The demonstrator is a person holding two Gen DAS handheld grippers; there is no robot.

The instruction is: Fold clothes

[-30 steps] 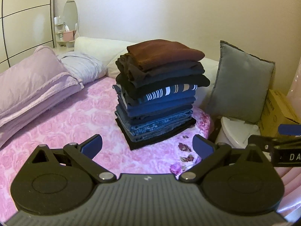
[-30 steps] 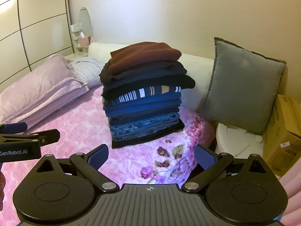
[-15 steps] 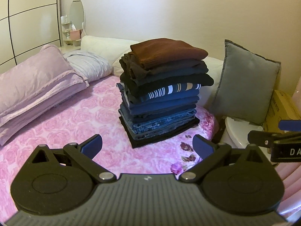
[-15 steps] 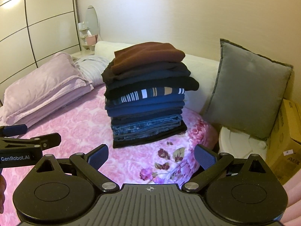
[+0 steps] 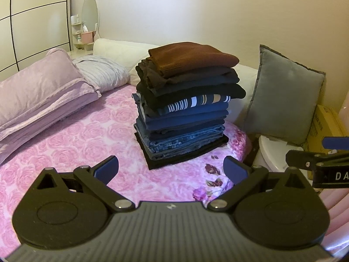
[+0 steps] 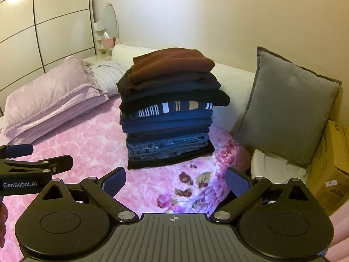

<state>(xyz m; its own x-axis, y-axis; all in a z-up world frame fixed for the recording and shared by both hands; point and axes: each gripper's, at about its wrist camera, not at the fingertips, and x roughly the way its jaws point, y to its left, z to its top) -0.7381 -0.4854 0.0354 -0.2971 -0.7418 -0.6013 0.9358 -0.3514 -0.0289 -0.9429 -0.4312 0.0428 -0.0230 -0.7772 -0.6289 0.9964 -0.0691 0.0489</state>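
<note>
A tall stack of folded clothes (image 5: pixel 185 107) stands on the pink rose bedspread (image 5: pixel 76 144), with a brown garment (image 5: pixel 192 57) on top, dark and striped pieces in the middle and jeans low down. The same stack (image 6: pixel 170 109) fills the middle of the right wrist view. My left gripper (image 5: pixel 171 167) hovers open in front of the stack, nothing between its blue pads. My right gripper (image 6: pixel 175 180) is also open and empty, short of the stack. Each gripper shows at the edge of the other's view.
Lilac pillows (image 5: pixel 39 91) and a folded lilac sheet lie at the left, a white headboard cushion (image 5: pixel 115 48) behind. A grey cushion (image 5: pixel 285 96) leans at the right, above a white round object (image 5: pixel 272 152) and a cardboard box (image 5: pixel 327 126) off the bed.
Both grippers have drifted a little to the left and back, so the stack sits slightly more to the right and lower in view. Both stayed open.
</note>
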